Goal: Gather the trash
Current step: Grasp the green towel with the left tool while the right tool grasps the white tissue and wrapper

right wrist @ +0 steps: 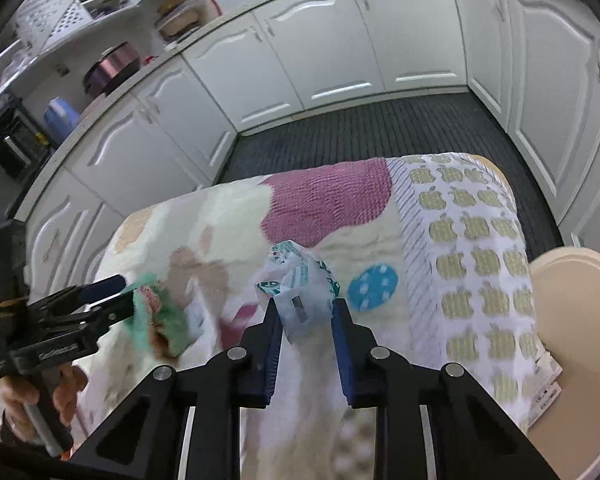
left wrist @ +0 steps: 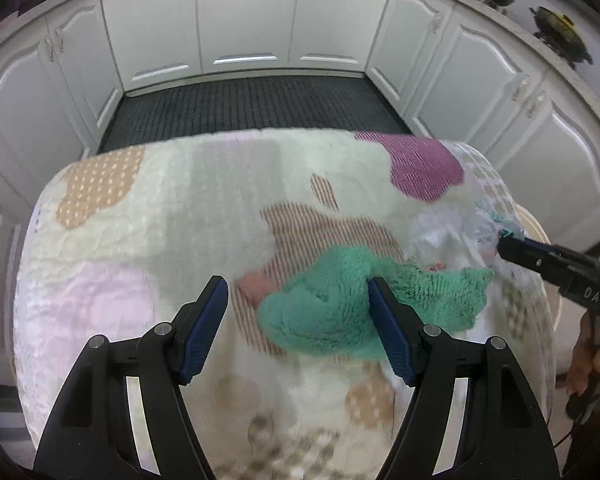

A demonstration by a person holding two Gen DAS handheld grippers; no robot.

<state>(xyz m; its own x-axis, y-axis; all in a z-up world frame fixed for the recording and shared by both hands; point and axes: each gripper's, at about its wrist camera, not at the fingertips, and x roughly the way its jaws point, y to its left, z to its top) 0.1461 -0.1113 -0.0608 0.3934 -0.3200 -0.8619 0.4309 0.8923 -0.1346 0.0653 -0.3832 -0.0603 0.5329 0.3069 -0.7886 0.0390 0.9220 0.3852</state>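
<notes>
A crumpled white wrapper with green print [right wrist: 302, 286] is pinched between the fingers of my right gripper [right wrist: 306, 312], just above the blanket-covered table [right wrist: 332, 200]. The same wrapper [left wrist: 448, 234] shows in the left wrist view at the table's right side, with the right gripper [left wrist: 504, 248] on it. A green fluffy cloth [left wrist: 340, 304] lies on the blanket. My left gripper [left wrist: 298, 292] is open and hovers over the cloth's left half. In the right wrist view the left gripper [right wrist: 120, 294] sits at the cloth [right wrist: 156, 316], blurred.
White kitchen cabinets [left wrist: 244, 20] surround a dark floor mat [left wrist: 252, 108]. A beige round chair or stool edge [right wrist: 580, 320] stands right of the table. Counter shelves with pots and containers [right wrist: 112, 66] are at the far left.
</notes>
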